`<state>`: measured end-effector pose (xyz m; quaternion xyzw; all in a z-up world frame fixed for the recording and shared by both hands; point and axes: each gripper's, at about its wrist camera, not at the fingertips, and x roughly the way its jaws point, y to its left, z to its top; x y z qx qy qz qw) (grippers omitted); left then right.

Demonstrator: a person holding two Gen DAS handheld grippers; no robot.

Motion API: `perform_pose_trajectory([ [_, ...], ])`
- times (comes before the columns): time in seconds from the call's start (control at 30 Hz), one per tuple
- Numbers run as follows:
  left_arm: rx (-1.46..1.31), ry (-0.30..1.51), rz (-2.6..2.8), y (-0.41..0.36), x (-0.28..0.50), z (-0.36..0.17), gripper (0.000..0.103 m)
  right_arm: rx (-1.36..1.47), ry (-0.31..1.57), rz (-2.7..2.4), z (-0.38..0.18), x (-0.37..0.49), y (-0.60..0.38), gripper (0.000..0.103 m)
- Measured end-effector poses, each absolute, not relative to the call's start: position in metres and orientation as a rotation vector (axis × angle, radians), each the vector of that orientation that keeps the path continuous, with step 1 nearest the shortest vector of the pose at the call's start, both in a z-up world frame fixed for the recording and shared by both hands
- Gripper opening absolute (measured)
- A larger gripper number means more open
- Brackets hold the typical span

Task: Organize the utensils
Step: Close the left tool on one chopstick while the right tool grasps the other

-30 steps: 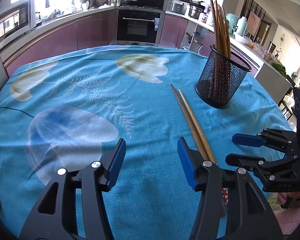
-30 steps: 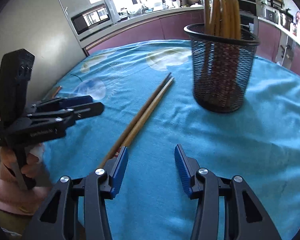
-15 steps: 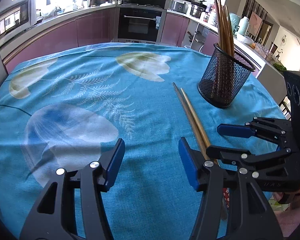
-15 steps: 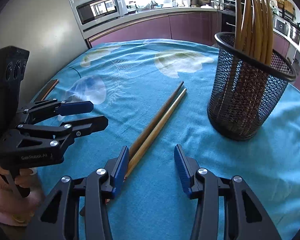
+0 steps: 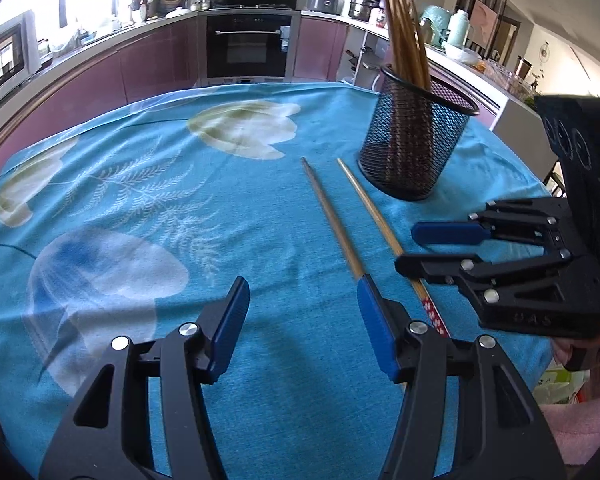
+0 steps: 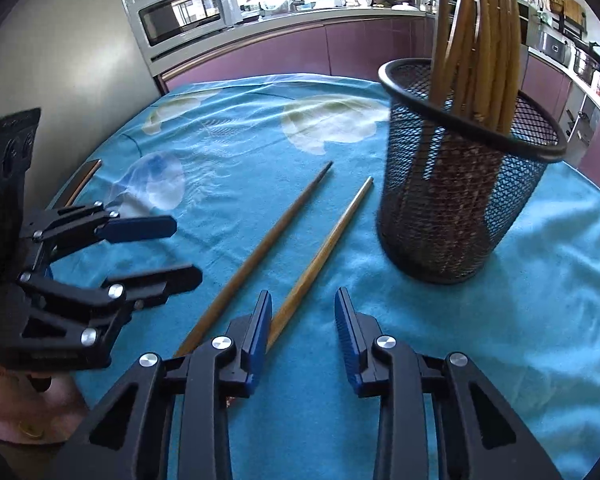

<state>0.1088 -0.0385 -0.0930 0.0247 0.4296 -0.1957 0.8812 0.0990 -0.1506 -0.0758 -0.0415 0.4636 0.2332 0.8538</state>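
Two wooden chopsticks lie on the blue tablecloth, a darker one point(image 5: 332, 220) point(image 6: 260, 256) and a lighter one point(image 5: 374, 216) point(image 6: 324, 256), now a small gap apart. A black mesh holder point(image 5: 414, 148) point(image 6: 460, 184) with several chopsticks stands just beyond them. My left gripper point(image 5: 302, 320) is open and empty, low over the cloth, its right finger at the darker chopstick's near end. My right gripper point(image 6: 302, 328) is open and empty, its left finger over the lighter chopstick's near part. Each gripper shows in the other's view, the right one point(image 5: 428, 248) and the left one point(image 6: 172, 248).
The round table's cloth point(image 5: 140, 208) runs to edges at the near right and left. A wooden chair back point(image 6: 82, 178) stands at the left edge. Kitchen counters, an oven point(image 5: 250, 46) and a microwave point(image 6: 184, 22) lie beyond the table.
Both grippers moved forward toward the holder and closer together. The two chopsticks, which lay side by side touching, are now spread apart.
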Motion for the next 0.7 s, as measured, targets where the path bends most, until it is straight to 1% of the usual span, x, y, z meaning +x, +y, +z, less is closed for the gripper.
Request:
perform_pose_trajectory([
  [0.13, 0.089, 0.909, -0.438, -0.051, 0.109, -0.096, 0.055, -0.076, 0.973, 0.485, -0.078, 0.107, -0.152, 0.027],
  [0.3, 0.096, 0.925, -0.455, -0.059, 0.112, -0.101, 0.048, -0.069, 0.968, 0.478, -0.079, 0.111, -0.152, 0.023],
  [0.37, 0.098, 0.927, -0.456, -0.061, 0.113, -0.102, 0.045, -0.072, 0.965, 0.473, -0.079, 0.111, -0.151, 0.020],
  [0.4, 0.096, 0.929, -0.457, -0.062, 0.114, -0.102, 0.042, -0.071, 0.964, 0.469, -0.079, 0.111, -0.151, 0.019],
  [0.43, 0.091, 0.931, -0.461, -0.062, 0.116, -0.102, 0.040, -0.065, 0.964, 0.467, -0.079, 0.111, -0.152, 0.015],
  [0.47, 0.084, 0.934, -0.466, -0.063, 0.117, -0.102, 0.034, -0.060, 0.965, 0.470, -0.079, 0.111, -0.152, 0.013],
  [0.5, 0.079, 0.937, -0.470, -0.063, 0.118, -0.103, 0.028, -0.061, 0.965, 0.470, -0.079, 0.110, -0.153, 0.013],
  [0.57, 0.072, 0.943, -0.476, -0.064, 0.120, -0.103, 0.021, -0.064, 0.965, 0.472, -0.079, 0.108, -0.152, 0.013],
  [0.63, 0.071, 0.948, -0.470, -0.065, 0.122, -0.103, 0.022, -0.068, 0.966, 0.473, -0.078, 0.108, -0.153, 0.013],
  [0.7, 0.064, 0.949, -0.458, -0.064, 0.126, -0.103, 0.026, -0.068, 0.969, 0.471, -0.079, 0.109, -0.153, 0.013],
])
